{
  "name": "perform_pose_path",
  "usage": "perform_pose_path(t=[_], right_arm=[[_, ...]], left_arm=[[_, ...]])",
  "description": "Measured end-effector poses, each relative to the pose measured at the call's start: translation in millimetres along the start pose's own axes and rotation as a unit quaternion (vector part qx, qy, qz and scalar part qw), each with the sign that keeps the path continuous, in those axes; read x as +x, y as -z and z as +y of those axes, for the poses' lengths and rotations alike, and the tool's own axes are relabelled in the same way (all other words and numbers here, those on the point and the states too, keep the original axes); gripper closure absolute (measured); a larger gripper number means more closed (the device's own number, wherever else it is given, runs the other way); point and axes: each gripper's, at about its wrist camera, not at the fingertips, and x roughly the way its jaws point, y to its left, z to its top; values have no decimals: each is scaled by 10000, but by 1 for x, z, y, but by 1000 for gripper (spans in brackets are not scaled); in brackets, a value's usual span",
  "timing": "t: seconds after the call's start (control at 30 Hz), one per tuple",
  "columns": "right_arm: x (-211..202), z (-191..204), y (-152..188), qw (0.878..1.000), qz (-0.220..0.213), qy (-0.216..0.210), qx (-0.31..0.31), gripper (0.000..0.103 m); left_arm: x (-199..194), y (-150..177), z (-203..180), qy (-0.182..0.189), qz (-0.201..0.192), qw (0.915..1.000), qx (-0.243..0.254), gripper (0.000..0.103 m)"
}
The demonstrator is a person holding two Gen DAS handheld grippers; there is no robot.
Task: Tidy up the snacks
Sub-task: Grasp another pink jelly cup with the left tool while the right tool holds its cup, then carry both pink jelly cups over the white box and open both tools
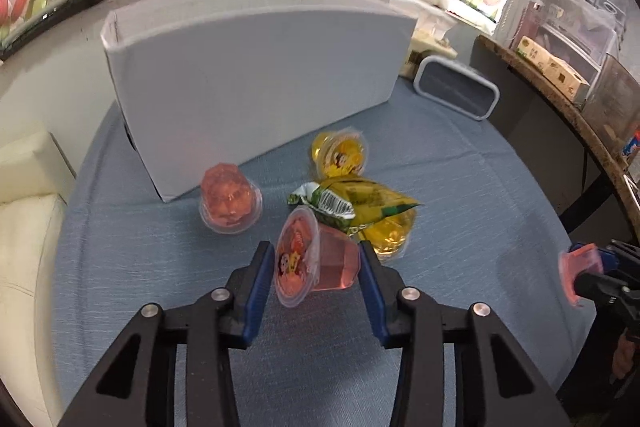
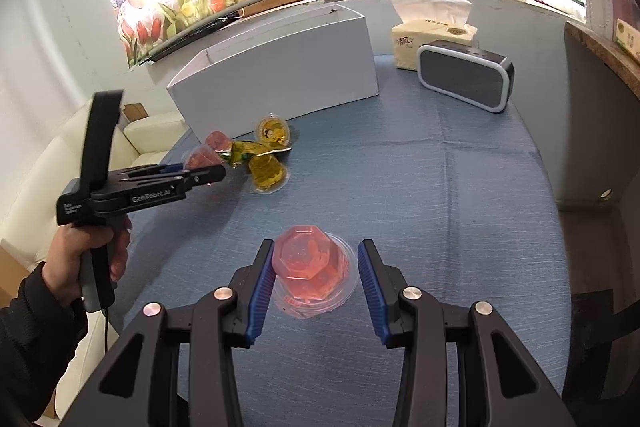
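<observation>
My left gripper (image 1: 314, 263) is open around a pink jelly cup (image 1: 310, 259) lying on its side; its lid faces left, and I cannot tell whether the pads touch it. Beyond it lie an upside-down pink jelly cup (image 1: 230, 203), a yellow jelly cup (image 1: 340, 153), another yellow cup (image 1: 390, 237) and a green-yellow snack packet (image 1: 352, 199). My right gripper (image 2: 316, 267) is open around an upside-down pink jelly cup (image 2: 314, 273) on the blue tablecloth (image 2: 440, 207); a gap shows beside the right pad. A white open box (image 2: 280, 83) stands behind the snack pile.
A grey speaker (image 2: 466, 75) and a tissue pack (image 2: 432, 35) stand at the table's far right. A cream sofa (image 1: 24, 211) lies left of the table. A brown counter (image 1: 576, 115) with boxes runs along the right. The person's hand (image 2: 86, 255) holds the left gripper.
</observation>
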Motion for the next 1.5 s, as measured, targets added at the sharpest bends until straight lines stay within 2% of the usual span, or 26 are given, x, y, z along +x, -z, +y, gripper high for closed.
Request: perform_pose_path(t=[0.23,0.4,0.53,0.7,0.9,1.03,1.17,1.27,1.43,1.47,1.5], right_arm=[[-2,17,-4,9998,-85,-98,-142,58],[1,31,-20,9992,-143,-148,-343,58],[8,41,-45,9981,-196,-198,-556,58],[20,56,-94,9962,-339,-263,-760,58],[41,75,-167,9931,-572,-277,-983,58],[74,75,-221,9946,-418,-480,-816,58],[115,66,-263,9963,-203,-328,-772,58],[139,58,-277,9977,-33,-294,-614,58],[164,53,-279,9985,81,-355,-418,57],[167,51,-279,9987,115,-373,-330,57],[169,49,-279,9988,153,-382,-281,45]], left_arm=[[-50,3,-14,91,-387,9992,-45,57],[-82,-6,-18,237,-604,9978,-135,57],[-101,-26,-18,219,-811,9964,-60,57],[-112,-65,-9,191,-1044,9943,-120,57],[-103,-119,16,153,-1164,9925,-327,57],[-84,-152,39,34,-1094,9930,-455,57],[-61,-172,63,29,-941,9936,-619,57],[-46,-179,75,-21,-819,9943,-680,57],[-32,-177,84,-183,-712,9954,-619,56],[-32,-176,85,-224,-723,9953,-599,48],[-32,-175,86,-341,-757,9947,-605,26]])
